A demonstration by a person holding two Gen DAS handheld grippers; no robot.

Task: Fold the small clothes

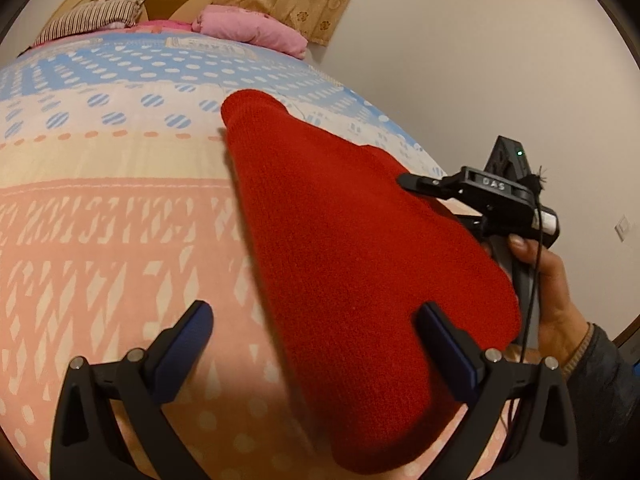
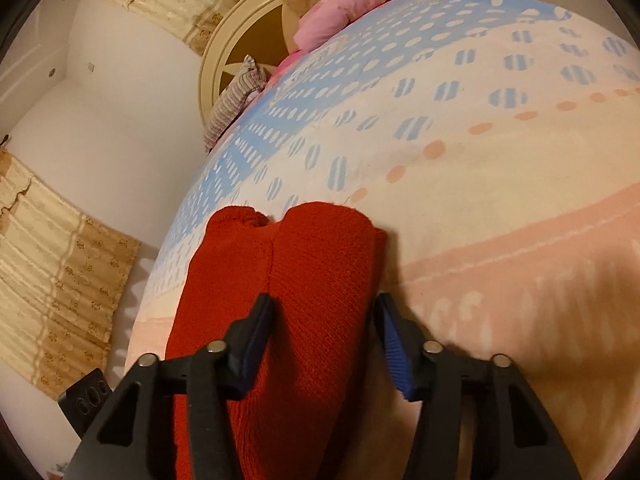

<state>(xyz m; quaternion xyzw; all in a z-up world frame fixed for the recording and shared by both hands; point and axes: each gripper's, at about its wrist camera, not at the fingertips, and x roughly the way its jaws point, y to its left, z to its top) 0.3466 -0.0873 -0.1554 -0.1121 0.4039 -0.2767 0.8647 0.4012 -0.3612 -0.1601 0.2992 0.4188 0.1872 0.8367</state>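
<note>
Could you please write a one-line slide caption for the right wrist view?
Right gripper, jaws apart, straddles a fold of the red knit garment on the patterned bedspread.

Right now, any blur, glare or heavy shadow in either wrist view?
Left wrist: strong fisheye bulge, the red knit garment soft at its near edges, no glare. Right wrist: same bulge, warm dim light, dark shadow on the bedspread beside the right gripper; far pillows stay readable.

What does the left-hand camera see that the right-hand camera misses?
Only the left view shows the person's hand holding the right gripper at the edge of the red garment. Only the right view shows the long curtain on the side wall. Both show the red garment, the patterned bed cover, the pink pillow and the striped pillow.
</note>
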